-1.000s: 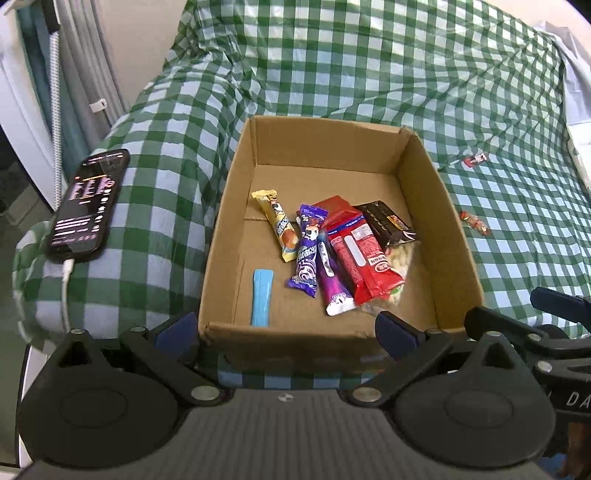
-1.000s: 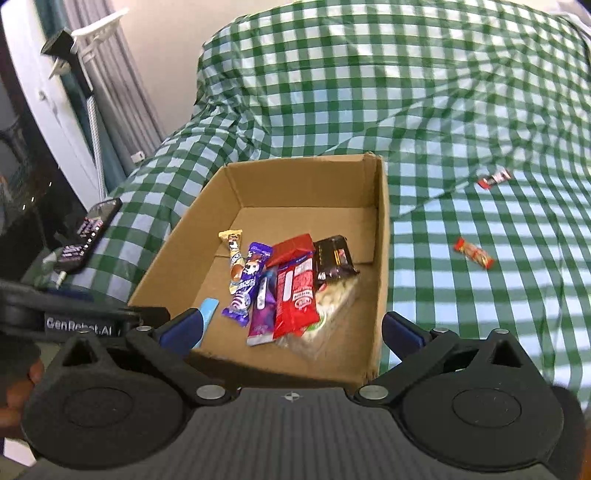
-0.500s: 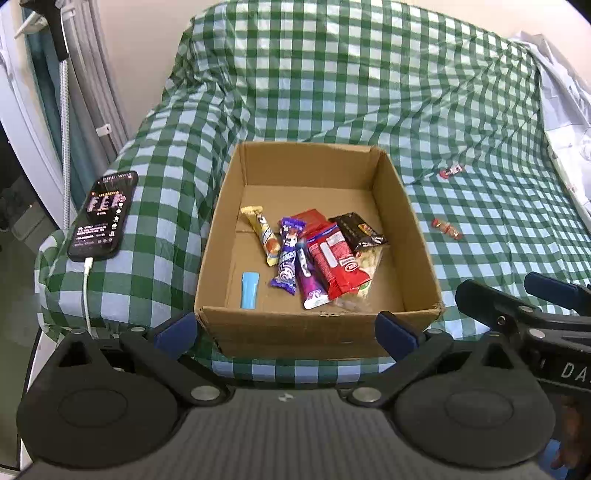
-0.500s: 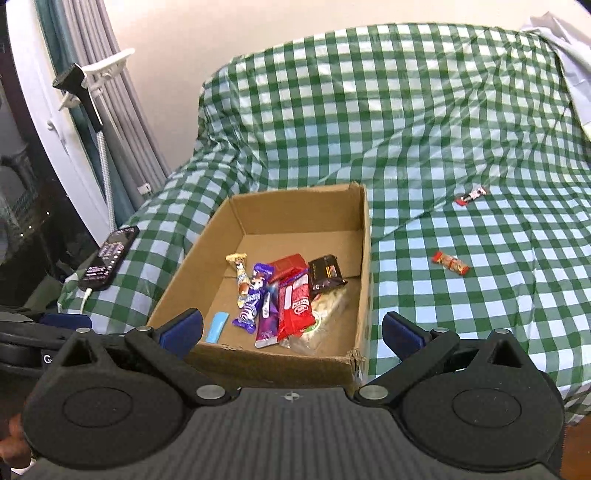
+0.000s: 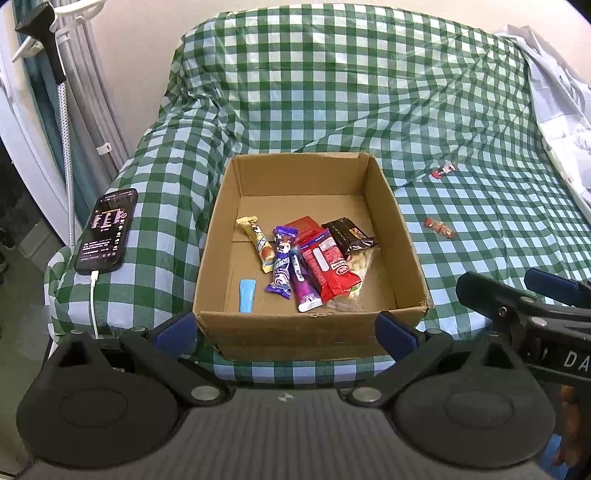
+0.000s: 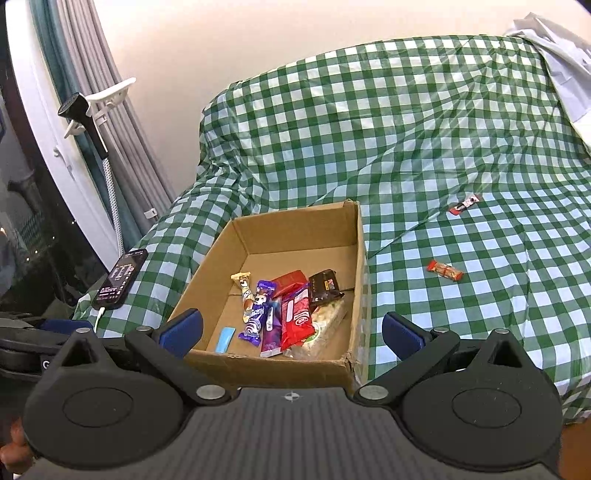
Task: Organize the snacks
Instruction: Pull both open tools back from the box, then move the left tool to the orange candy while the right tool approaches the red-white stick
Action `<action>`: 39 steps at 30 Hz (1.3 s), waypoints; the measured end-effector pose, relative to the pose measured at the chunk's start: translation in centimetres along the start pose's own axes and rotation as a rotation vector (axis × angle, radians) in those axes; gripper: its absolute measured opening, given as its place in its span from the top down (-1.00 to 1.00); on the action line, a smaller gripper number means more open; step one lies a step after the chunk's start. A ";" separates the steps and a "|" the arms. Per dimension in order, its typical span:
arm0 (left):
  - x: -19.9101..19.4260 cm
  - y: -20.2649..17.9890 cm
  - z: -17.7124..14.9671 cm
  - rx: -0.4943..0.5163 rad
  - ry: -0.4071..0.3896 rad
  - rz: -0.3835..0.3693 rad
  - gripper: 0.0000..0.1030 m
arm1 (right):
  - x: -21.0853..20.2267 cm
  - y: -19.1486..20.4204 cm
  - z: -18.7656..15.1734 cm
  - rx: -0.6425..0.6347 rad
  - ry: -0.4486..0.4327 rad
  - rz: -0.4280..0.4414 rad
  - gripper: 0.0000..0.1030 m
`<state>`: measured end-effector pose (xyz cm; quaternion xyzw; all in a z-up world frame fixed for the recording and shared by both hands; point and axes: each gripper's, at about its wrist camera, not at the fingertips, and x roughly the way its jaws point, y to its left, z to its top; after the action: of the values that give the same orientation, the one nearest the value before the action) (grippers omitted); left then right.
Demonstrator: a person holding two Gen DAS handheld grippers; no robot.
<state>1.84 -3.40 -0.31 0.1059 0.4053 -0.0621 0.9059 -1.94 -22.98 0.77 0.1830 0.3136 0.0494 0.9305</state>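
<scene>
Both grippers point(image 5: 284, 328) point(image 6: 291, 330) pulling back, spread wide, empty | box point(image 5: 310, 332) collecting snacks | two candies point(image 6: 445, 270) point(image 6: 464, 204) lying outside, awaiting pickup

Green-and-white checked cloth point(image 5: 332, 92) draped over a bed-like surface, wrinkled and bunched toward the far end. Black smartphone point(image 5: 107, 230) lying flat on the cloth at its left edge, screen lit — white charging cable point(image 5: 93, 295) plugged into its near end and hanging down over the side. Pale crumpled sheet or fabric point(image 5: 557, 99) at the far right edge of the cloth. Grey pleated curtain point(image 6: 136, 140) against the left wall, teal strip beside it. White bracket point(image 6: 107, 98) holding a black handheld head with a braided hose point(image 6: 112, 195) running down — beige wall point(image 6: 258, 33) behind.
</scene>
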 end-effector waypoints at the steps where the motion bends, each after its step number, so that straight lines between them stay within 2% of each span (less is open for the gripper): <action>1: 0.1 -0.2 0.0 0.004 0.004 0.002 -0.99 | 0.0 -0.1 0.0 0.005 -0.001 -0.001 -0.99; 10: 1.2 -2.7 1.6 0.011 0.031 0.006 -0.99 | -0.6 -2.7 0.2 0.055 -0.056 -0.056 -0.99; 16: 3.5 -7.2 4.1 0.045 0.056 -0.056 -0.99 | -1.0 -8.4 0.9 0.141 -0.099 -0.177 -0.99; 21: 7.2 -12.3 6.0 0.059 0.096 -0.117 -0.99 | -1.1 -14.1 1.1 0.214 -0.117 -0.308 -0.99; 27: 13.6 -18.5 9.3 0.027 0.146 -0.123 -0.99 | -0.8 -20.2 0.8 0.294 -0.124 -0.419 -0.99; 31: 19.3 -22.3 11.6 -0.009 0.201 -0.099 -0.99 | 0.2 -24.1 1.0 0.348 -0.111 -0.468 -0.99; 39: 32.7 -29.0 14.4 -0.087 0.339 -0.020 -0.99 | 7.1 -33.3 3.4 0.369 -0.020 -0.510 -0.99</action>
<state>28.14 -35.91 -19.48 0.0717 0.5555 -0.0347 0.8277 4.98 -53.47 -13.09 0.2649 0.3440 -0.2450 0.8669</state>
